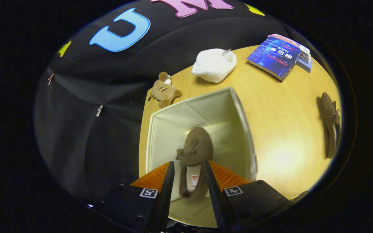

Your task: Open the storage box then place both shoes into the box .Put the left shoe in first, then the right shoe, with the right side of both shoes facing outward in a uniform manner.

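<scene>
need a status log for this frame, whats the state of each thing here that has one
storage box: open, upright on the table, one shoe inside
shoe in the box: between the fingers, toe pointing away; grip contact unclear
second shoe: on the table, outside the box, untouched
gripper: over the open box, fingers either side of the shoe
blue book: closed, lying flat
plush tiger: lying at the table edge
white cloth: bunched up

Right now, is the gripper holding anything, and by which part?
The gripper holds a brown shoe by the sides of its heel end, toe pointing ahead, over the open box.
</scene>
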